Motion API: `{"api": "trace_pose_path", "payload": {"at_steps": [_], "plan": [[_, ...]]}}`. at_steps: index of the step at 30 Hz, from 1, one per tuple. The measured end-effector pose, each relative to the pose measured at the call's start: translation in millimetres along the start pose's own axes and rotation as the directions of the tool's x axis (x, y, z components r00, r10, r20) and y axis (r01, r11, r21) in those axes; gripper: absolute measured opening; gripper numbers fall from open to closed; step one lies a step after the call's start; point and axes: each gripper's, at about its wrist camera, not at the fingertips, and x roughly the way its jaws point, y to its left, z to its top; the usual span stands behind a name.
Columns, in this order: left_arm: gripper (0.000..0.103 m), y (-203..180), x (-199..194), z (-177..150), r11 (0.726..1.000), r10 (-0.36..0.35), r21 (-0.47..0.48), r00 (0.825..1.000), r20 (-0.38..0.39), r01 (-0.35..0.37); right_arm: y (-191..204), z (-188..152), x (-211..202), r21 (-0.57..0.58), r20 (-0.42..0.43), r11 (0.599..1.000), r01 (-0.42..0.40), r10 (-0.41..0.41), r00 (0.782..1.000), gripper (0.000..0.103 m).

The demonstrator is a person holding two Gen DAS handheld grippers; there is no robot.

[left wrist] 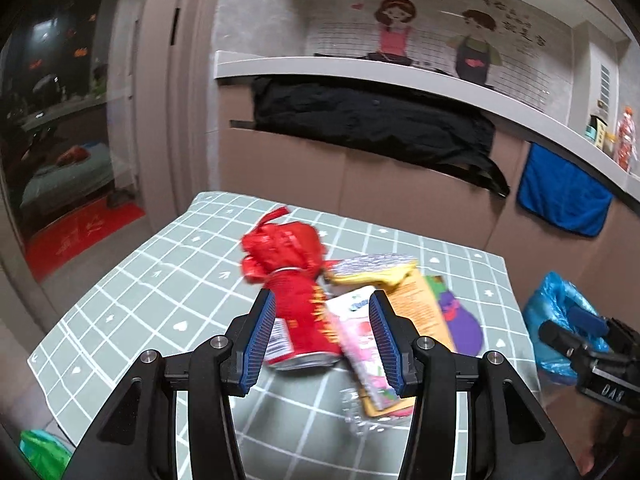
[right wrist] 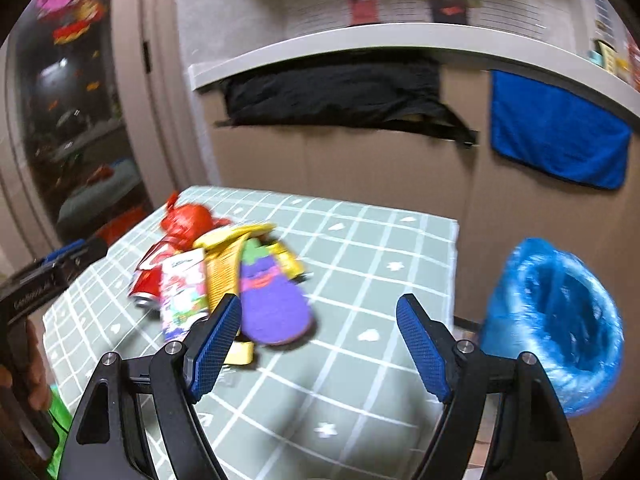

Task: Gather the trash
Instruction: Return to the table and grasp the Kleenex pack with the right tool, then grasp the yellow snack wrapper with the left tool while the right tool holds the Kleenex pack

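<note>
A heap of trash lies on the green grid tablecloth: a red can wrapped in a red bag, a pink-white carton, a yellow wrapper, an orange leaflet and a purple eggplant card. My left gripper is open, its jaws on either side of the can and carton, not closed on them. My right gripper is open and empty above the table, just right of the eggplant card. A bin with a blue liner stands off the table's right edge.
Behind the table is a brown counter front with a black cloth and a blue towel hanging from it. A green bag shows at the lower left. A dark glass door stands to the left. Clear crumpled plastic lies near the carton.
</note>
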Motion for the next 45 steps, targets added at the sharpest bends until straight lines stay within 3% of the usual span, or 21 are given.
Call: {"api": "trace_pose_path", "payload": {"at_steps": [12, 17, 25, 28, 30, 33, 39, 45], "plan": [[0.050, 85, 0, -6, 0.985, 0.080, -0.151, 0.997, -0.020, -0.083, 64, 5, 34, -0.114, -0.050, 0.991, -0.063, 0.058, 0.997, 0.077], [0.050, 104, 1, -11, 0.975, 0.103, -0.193, 0.994, -0.031, -0.107, 98, 13, 53, -0.177, -0.063, 0.976, -0.122, 0.113, 0.992, 0.077], [0.050, 108, 5, -21, 0.976, 0.068, -0.204, 0.995, -0.067, -0.080, 130, 8, 111, -0.243, -0.151, 0.960, -0.137, 0.101, 0.983, 0.069], [0.050, 107, 10, -23, 0.974, 0.049, -0.216, 0.995, -0.085, -0.067, 128, 3, 122, -0.239, -0.195, 0.960, -0.147, 0.101, 0.976, 0.063], [0.050, 105, 13, -23, 0.974, 0.041, -0.219, 0.995, -0.092, -0.061, 124, 1, 120, -0.229, -0.213, 0.958, -0.174, 0.125, 0.969, 0.047], [0.050, 99, 17, -23, 0.975, 0.028, -0.218, 0.995, -0.101, -0.050, 115, 3, 110, -0.201, -0.222, 0.956, -0.212, 0.166, 0.961, 0.046], [0.050, 75, 24, -24, 0.984, -0.020, -0.181, 0.992, -0.122, -0.002, 79, 16, 67, -0.142, -0.150, 0.969, -0.204, 0.183, 0.972, 0.045], [0.050, 45, 33, -27, 0.984, -0.110, -0.155, 0.981, -0.161, 0.085, 31, 29, 21, -0.095, -0.032, 0.990, -0.106, 0.104, 0.994, 0.045]]}}
